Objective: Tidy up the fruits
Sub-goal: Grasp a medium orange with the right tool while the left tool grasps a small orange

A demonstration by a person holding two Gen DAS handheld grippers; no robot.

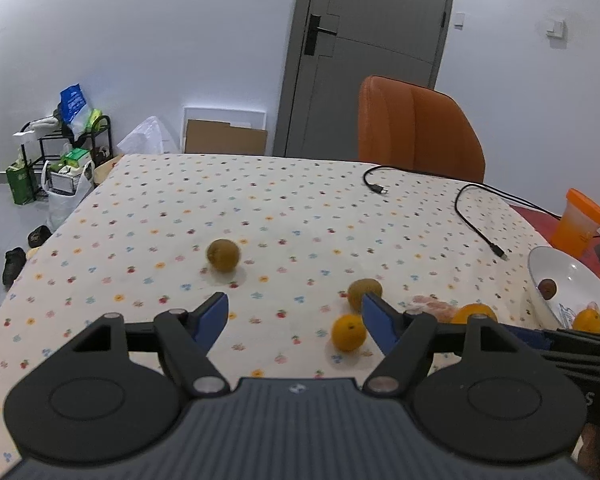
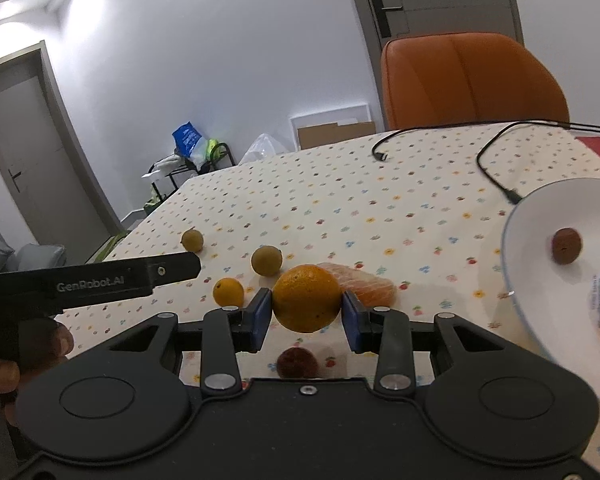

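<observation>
Grip confirmed: my right gripper (image 2: 306, 312) clamps a round orange fruit (image 2: 307, 298) just left of the white ceramic plate (image 2: 540, 320) — my left gripper (image 1: 294, 312) gapes wide, empty.

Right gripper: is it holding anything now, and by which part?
Yes. The right gripper holds an orange, its blue pads pressing the fruit's two opposite sides at mid-height. The left gripper is open and holds nothing.
</observation>
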